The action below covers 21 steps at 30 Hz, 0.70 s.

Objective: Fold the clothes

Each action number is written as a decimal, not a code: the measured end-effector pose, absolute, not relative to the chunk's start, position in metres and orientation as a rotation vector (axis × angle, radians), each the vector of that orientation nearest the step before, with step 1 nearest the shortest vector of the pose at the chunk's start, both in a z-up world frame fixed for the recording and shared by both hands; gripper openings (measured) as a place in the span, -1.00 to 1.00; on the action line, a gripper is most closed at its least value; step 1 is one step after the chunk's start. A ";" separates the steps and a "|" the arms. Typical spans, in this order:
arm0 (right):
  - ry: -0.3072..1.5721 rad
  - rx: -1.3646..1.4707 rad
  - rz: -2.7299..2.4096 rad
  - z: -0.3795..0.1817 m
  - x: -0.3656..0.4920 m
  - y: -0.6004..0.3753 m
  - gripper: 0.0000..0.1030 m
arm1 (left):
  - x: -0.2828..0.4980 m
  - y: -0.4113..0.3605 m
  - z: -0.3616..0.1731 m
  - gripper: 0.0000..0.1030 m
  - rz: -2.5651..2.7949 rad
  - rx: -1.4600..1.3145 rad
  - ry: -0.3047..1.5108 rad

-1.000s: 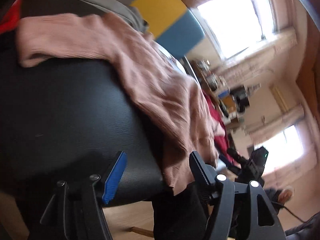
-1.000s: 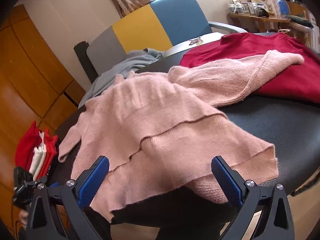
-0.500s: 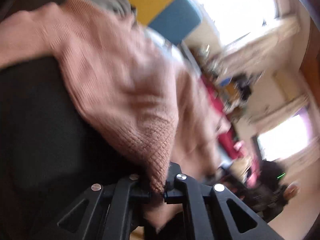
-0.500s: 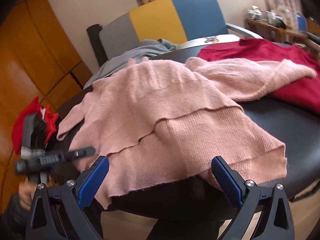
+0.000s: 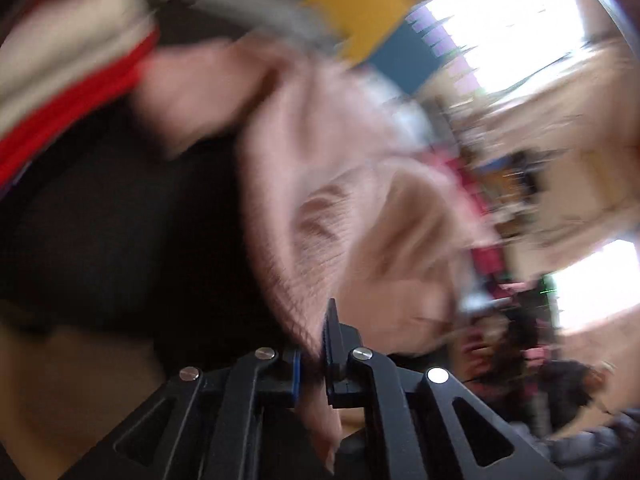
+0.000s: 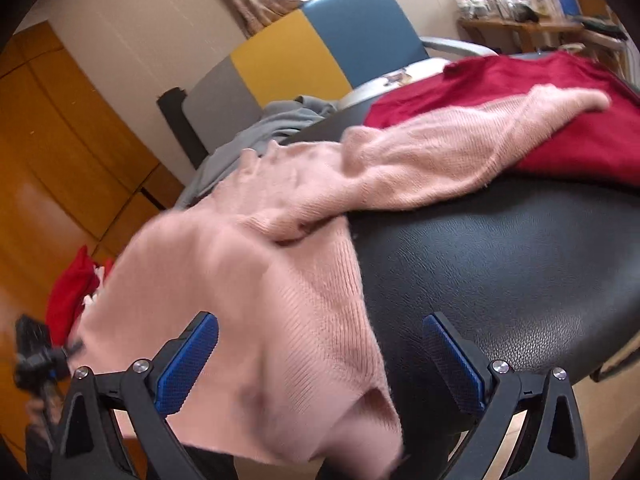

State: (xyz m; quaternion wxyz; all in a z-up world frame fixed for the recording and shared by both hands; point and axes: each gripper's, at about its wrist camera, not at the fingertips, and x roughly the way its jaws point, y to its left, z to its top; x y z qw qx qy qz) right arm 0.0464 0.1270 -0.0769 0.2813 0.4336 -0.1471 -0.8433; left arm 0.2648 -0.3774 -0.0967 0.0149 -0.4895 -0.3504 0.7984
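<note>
My left gripper (image 5: 316,354) is clamped on the hem edge of the pink knit sweater (image 6: 256,288); the left wrist view is badly smeared, but the knit plainly runs down between the two closed fingers and a tail of it hangs below them. My right gripper (image 6: 320,360) stands wide apart and holds nothing, its blue pads (image 6: 188,364) spread either side of the near fold of the sweater, which droops over the near rim of the black leather table (image 6: 520,264). The body of the sweater is bunched on the near left of the table, and one long sleeve runs away to the far right, its cuff lying on the dark red sweater (image 6: 560,120) beyond. A grey garment (image 6: 276,124) lies at the far edge by the yellow and blue chair (image 6: 320,52), and red and white clothes (image 6: 76,292) sit low on the left. As I judge it, the fold turns on that sleeve: its long axis runs far right from the body, the right gripper is the nearer one, and its free jaws already face the cloth. How flat the body lies under the bunching I cannot tell.
</note>
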 end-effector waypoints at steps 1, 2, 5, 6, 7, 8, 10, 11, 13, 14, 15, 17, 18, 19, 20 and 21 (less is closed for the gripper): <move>-0.395 1.169 -2.255 -0.078 0.045 0.124 1.00 | 0.268 -0.380 -0.108 -0.84 2.474 -1.606 -1.108; -0.388 1.171 -2.249 -0.078 0.044 0.121 1.00 | 0.273 -0.387 -0.113 -0.78 2.490 -1.633 -1.152; -0.302 1.153 -2.240 -0.073 0.042 0.104 1.00 | 0.286 -0.408 -0.106 -0.68 2.586 -1.581 -1.275; -0.275 1.151 -2.246 -0.071 0.040 0.097 1.00 | 0.290 -0.414 -0.101 -0.64 2.614 -1.552 -1.308; -0.263 1.145 -2.241 -0.068 0.038 0.090 1.00 | 0.288 -0.416 -0.093 -0.63 2.651 -1.510 -1.295; -0.258 1.137 -2.229 -0.065 0.035 0.083 1.00 | 0.286 -0.417 -0.086 -0.60 2.686 -1.467 -1.281; -0.258 1.122 -2.202 -0.060 0.029 0.070 1.00 | 0.267 -0.410 -0.067 -0.54 2.739 -1.352 -1.218; -0.271 1.112 -2.186 -0.056 0.023 0.063 1.00 | 0.255 -0.408 -0.060 -0.51 2.749 -1.288 -1.197; -0.293 1.082 -2.155 -0.045 0.011 0.047 1.00 | 0.229 -0.402 -0.052 -0.45 2.758 -1.219 -1.139; -0.302 1.062 -2.142 -0.038 0.005 0.039 1.00 | 0.213 -0.398 -0.049 -0.44 2.764 -1.193 -1.098; -0.311 1.042 -2.126 -0.031 -0.005 0.028 1.00 | 0.197 -0.394 -0.045 -0.44 2.769 -1.167 -1.057; -0.342 1.035 -2.088 -0.021 -0.026 0.006 1.00 | 0.154 -0.384 -0.045 -0.44 2.783 -1.153 -0.958; -0.358 1.034 -2.069 -0.017 -0.037 -0.005 1.00 | 0.138 -0.385 -0.049 -0.44 2.799 -1.180 -0.927; -0.372 1.046 -2.046 -0.016 -0.050 -0.016 1.00 | 0.123 -0.387 -0.054 -0.44 2.815 -1.206 -0.895; -0.385 1.065 -2.022 -0.016 -0.065 -0.027 1.00 | 0.107 -0.389 -0.059 -0.44 2.830 -1.233 -0.862; -0.386 1.095 -2.000 -0.018 -0.086 -0.042 1.00 | 0.091 -0.390 -0.064 -0.44 2.844 -1.260 -0.829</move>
